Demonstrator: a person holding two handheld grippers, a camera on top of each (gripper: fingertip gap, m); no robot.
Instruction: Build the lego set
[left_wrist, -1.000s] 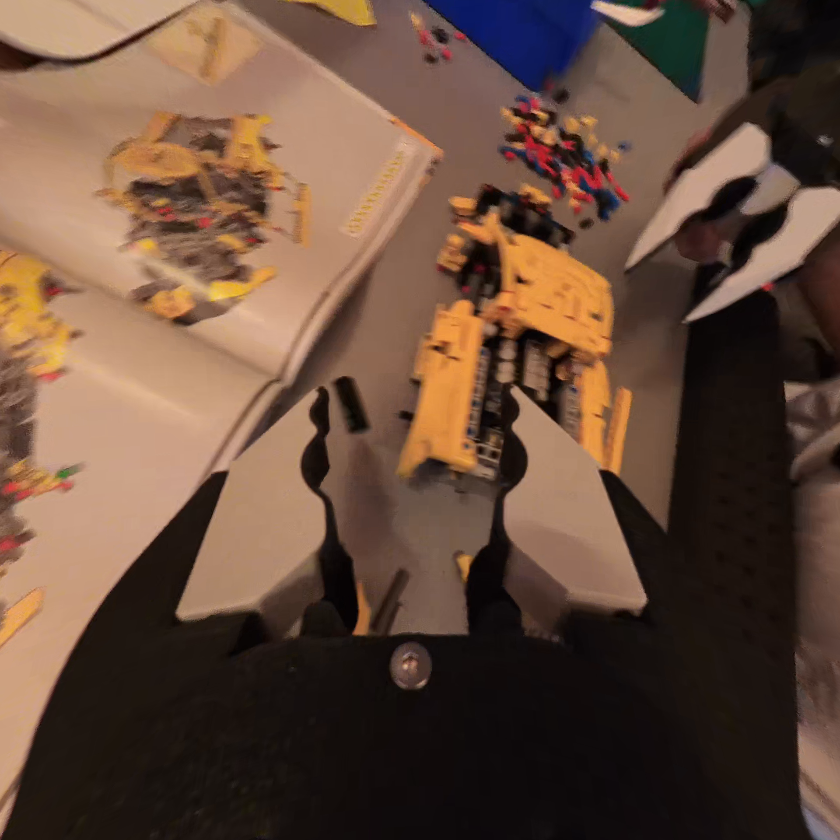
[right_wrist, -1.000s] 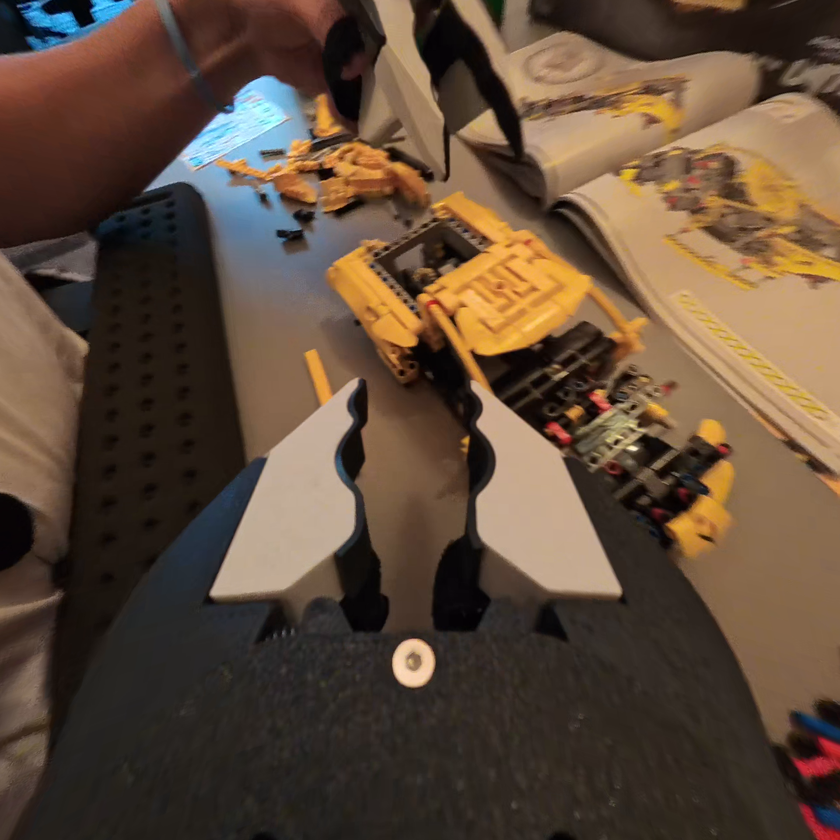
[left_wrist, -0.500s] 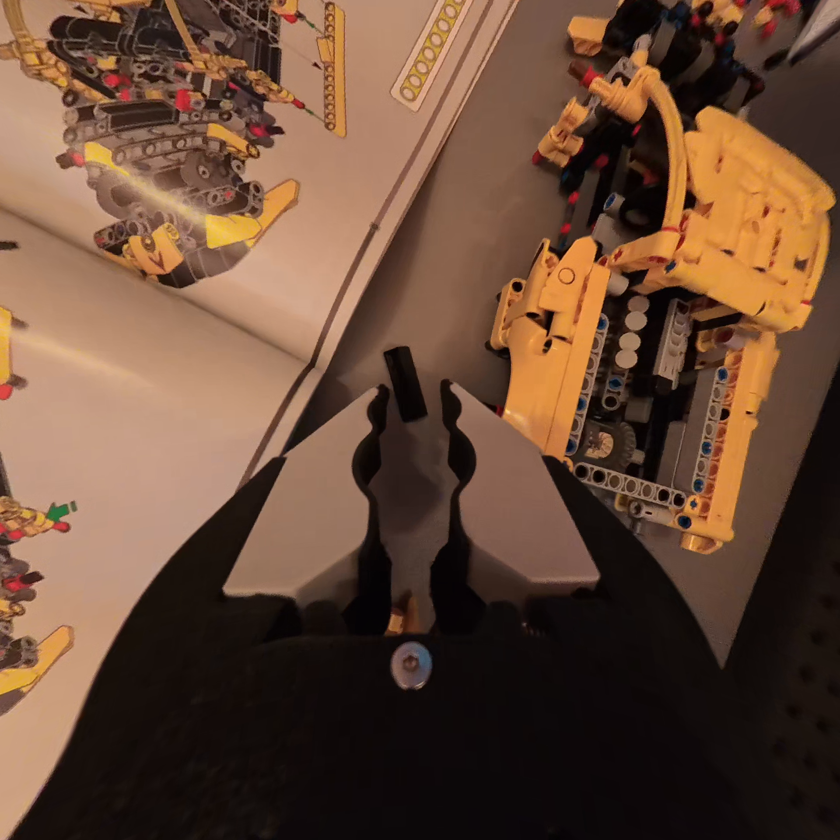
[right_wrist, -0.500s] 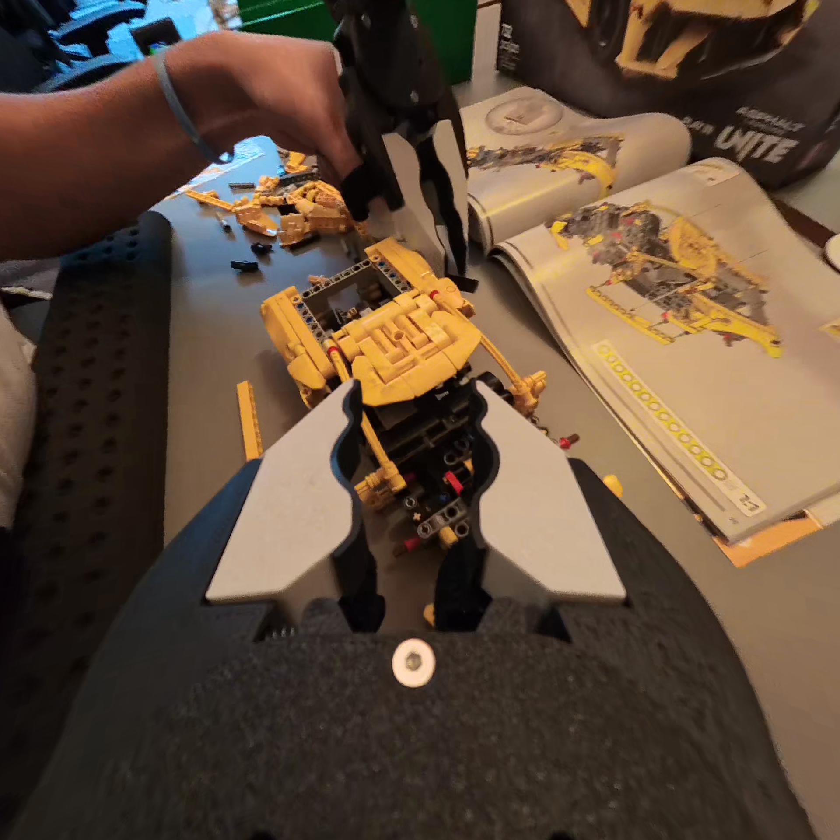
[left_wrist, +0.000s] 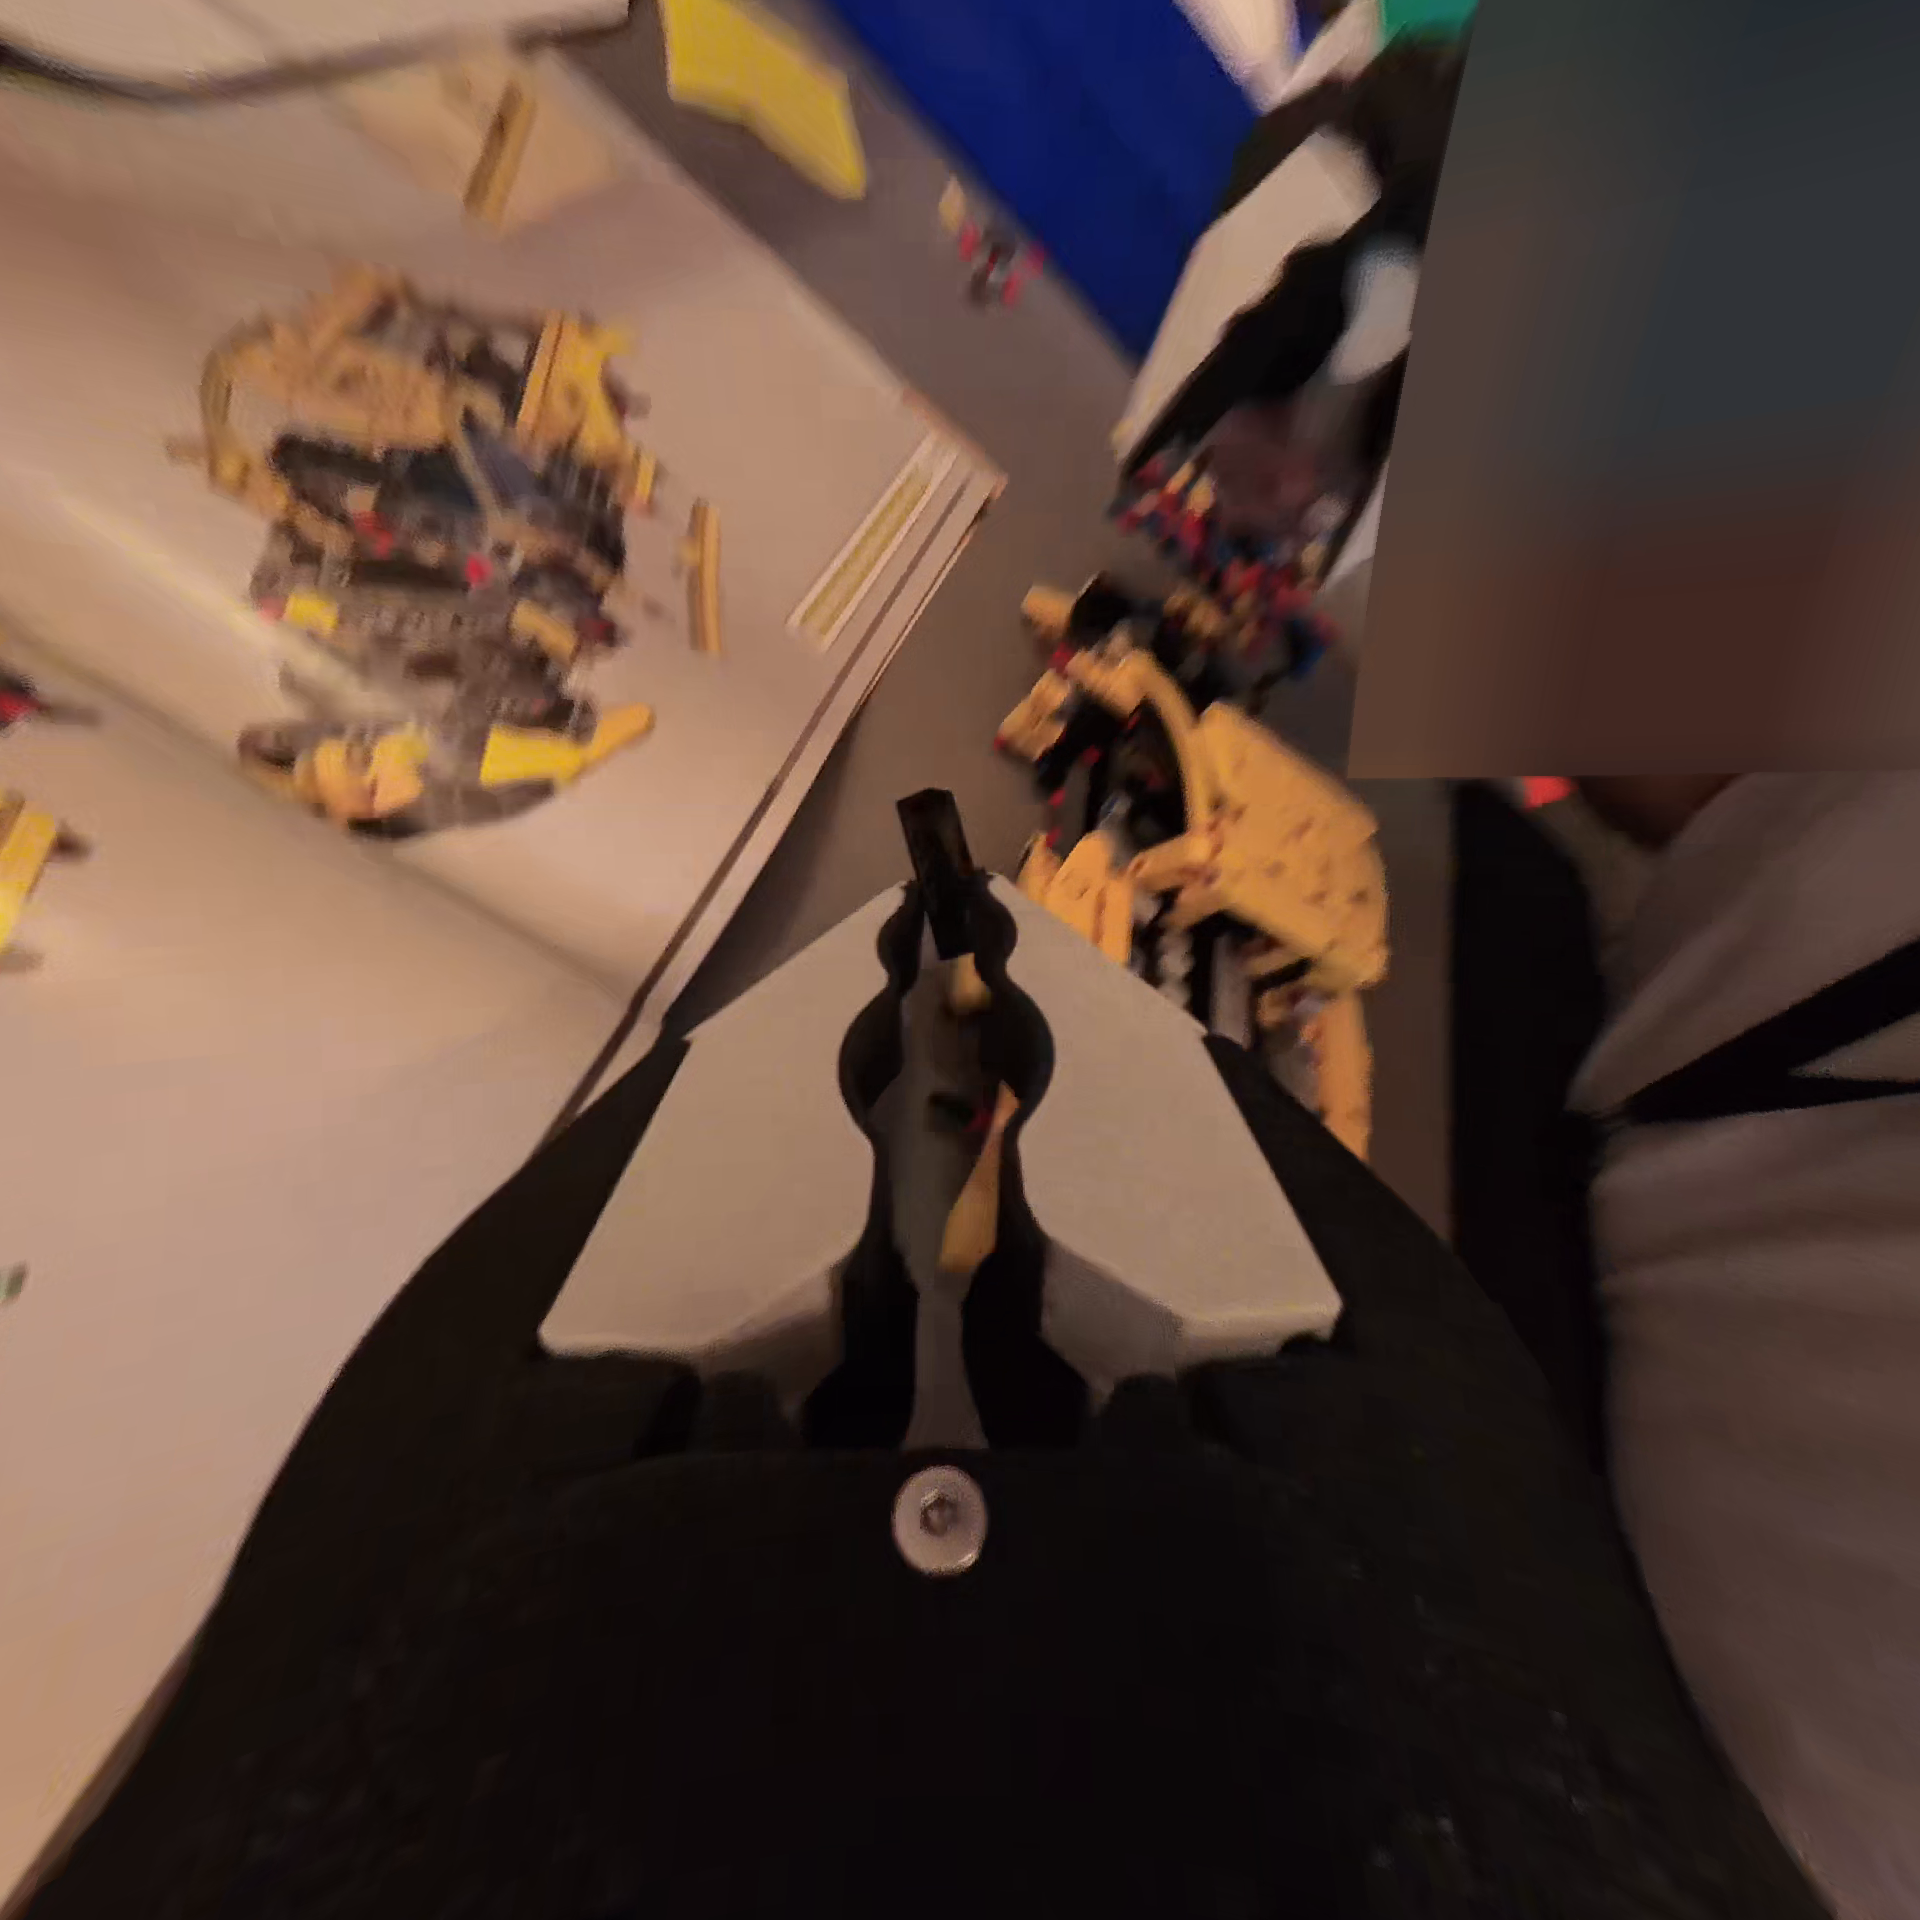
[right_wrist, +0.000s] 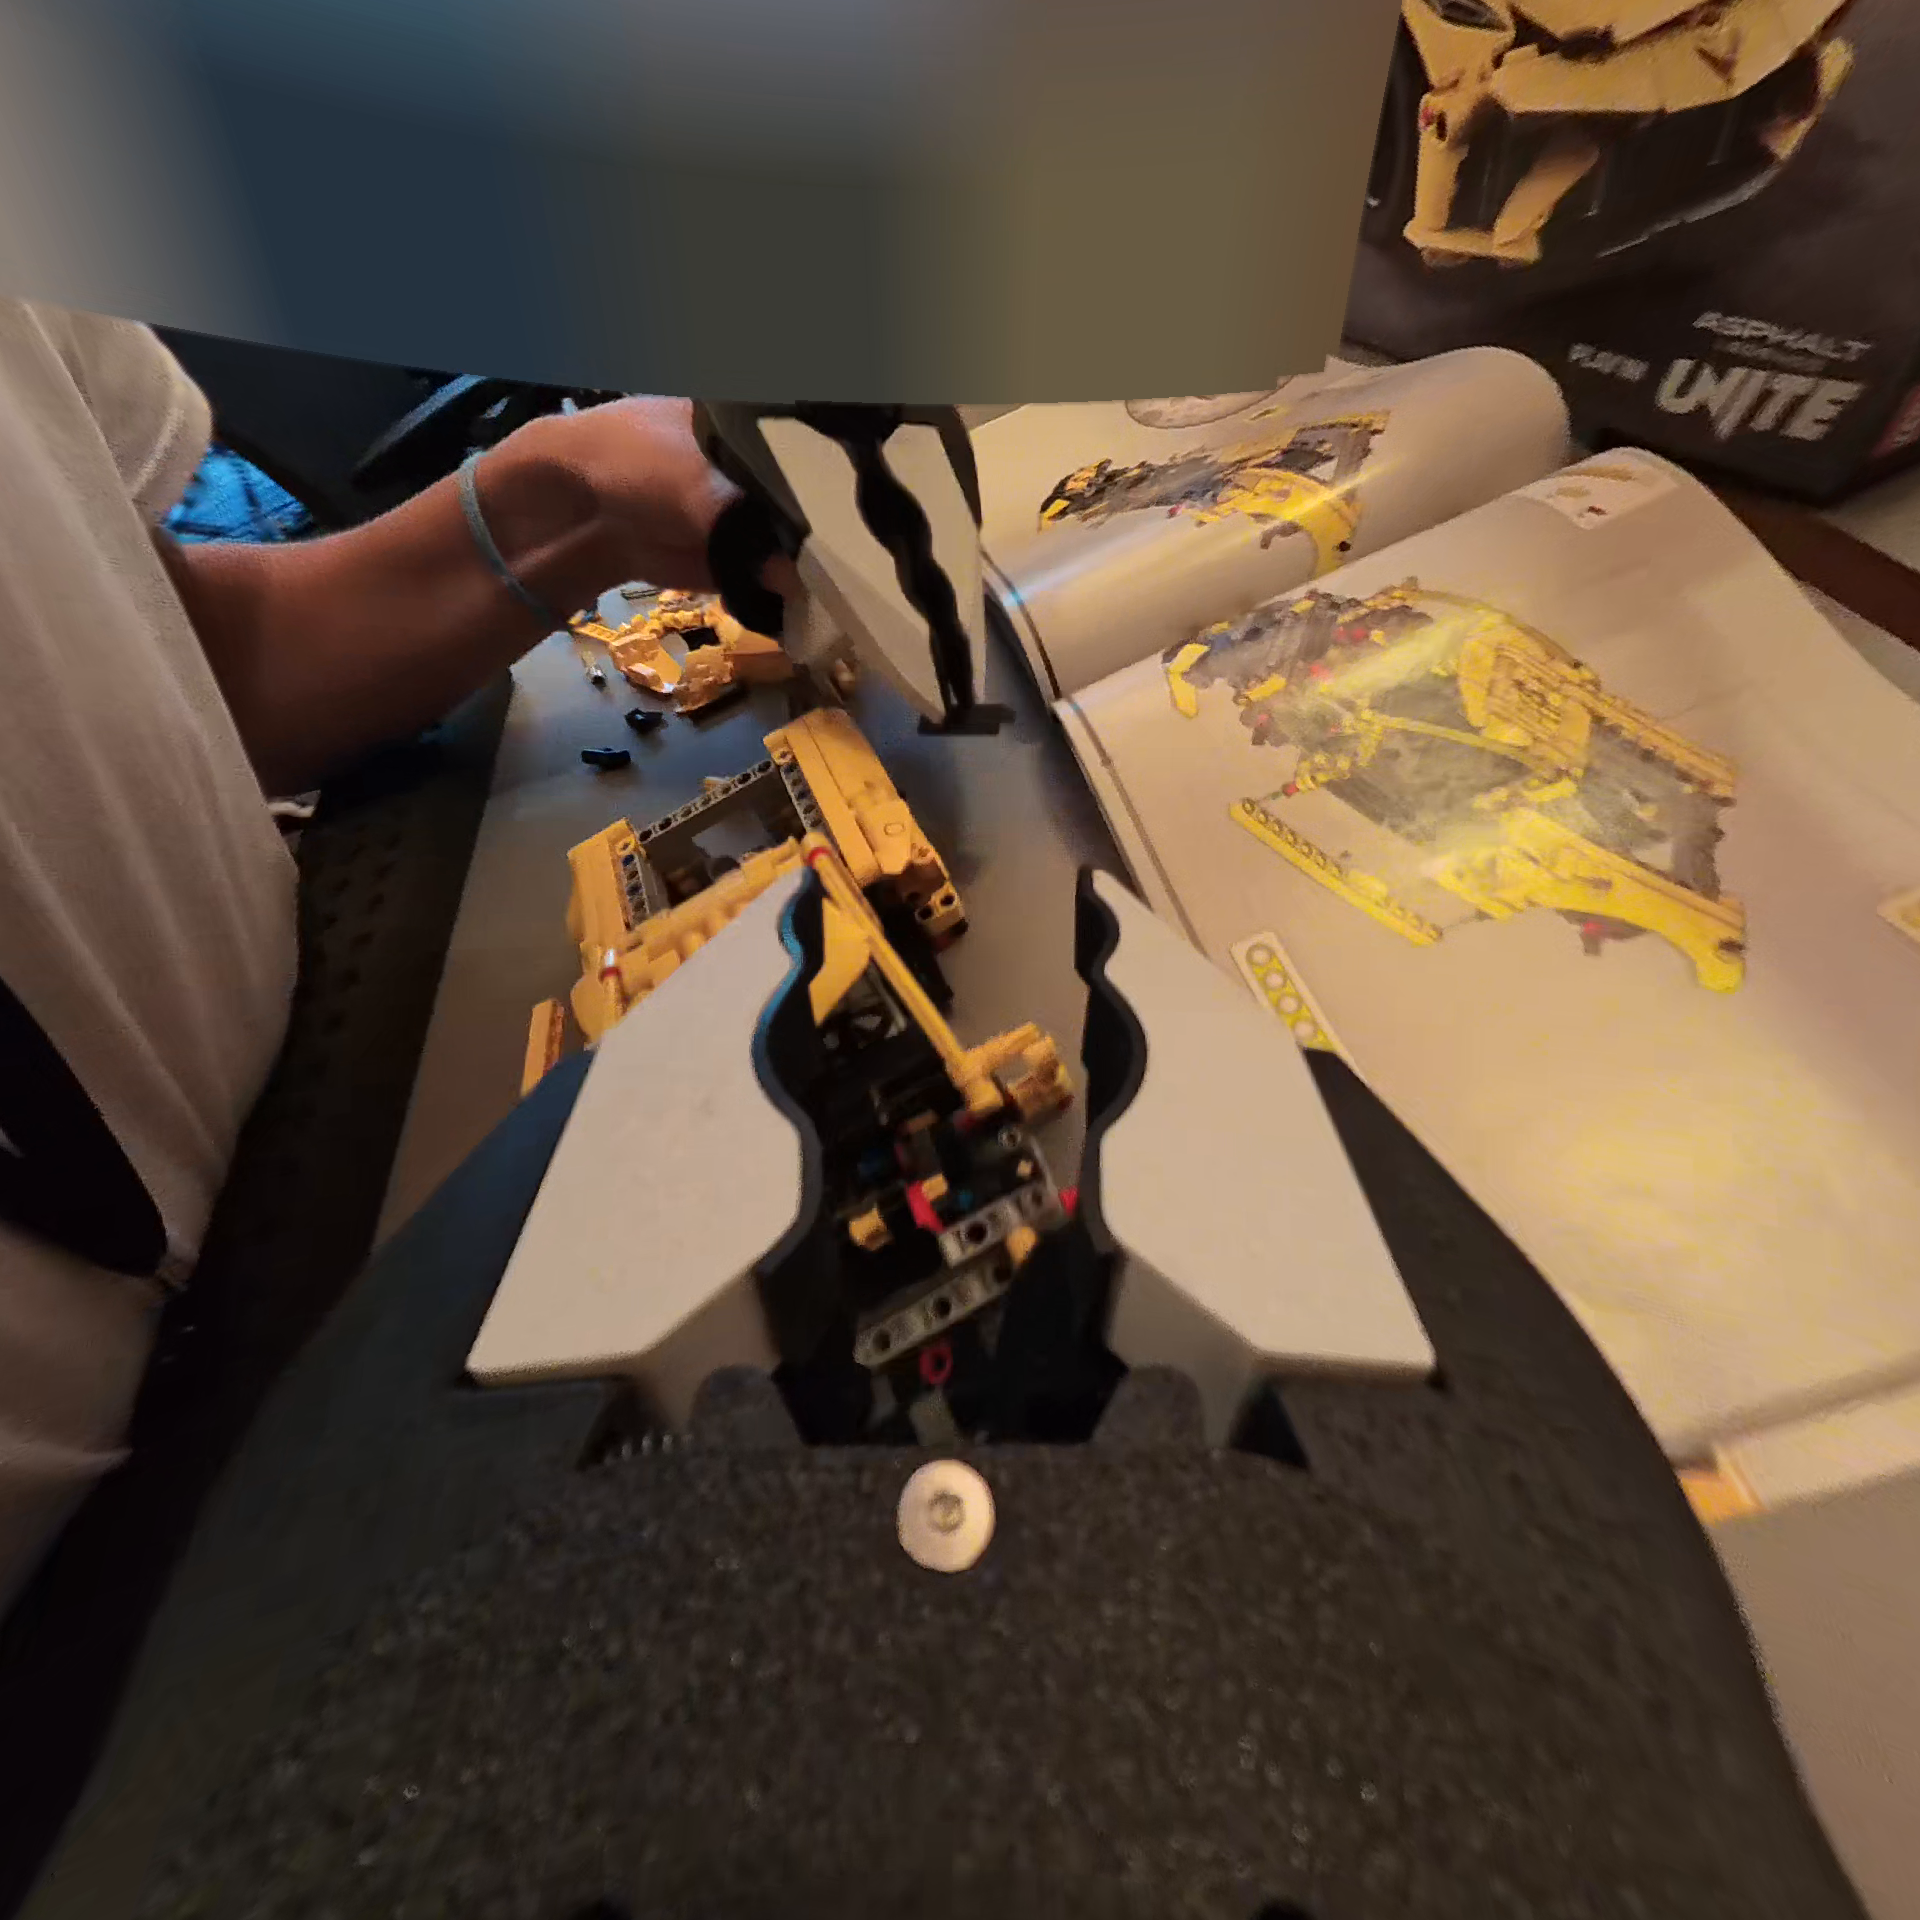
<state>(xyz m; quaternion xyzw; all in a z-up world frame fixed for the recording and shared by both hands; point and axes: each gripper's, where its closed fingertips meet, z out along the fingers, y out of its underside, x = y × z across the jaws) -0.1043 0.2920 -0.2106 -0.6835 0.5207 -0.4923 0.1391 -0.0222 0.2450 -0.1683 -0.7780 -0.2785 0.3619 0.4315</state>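
Black and short, a small plastic lego pin sits pinched at the very tips of my left gripper, lifted beside the half-built yellow lego vehicle, on the side toward the open instruction booklet. It is light, stiff and slick, so I judge the tip hold easy to lose. My right gripper hangs wide and empty over that vehicle's dark front end. Only the right wrist view shows the vehicle sharply; the left is smeared.
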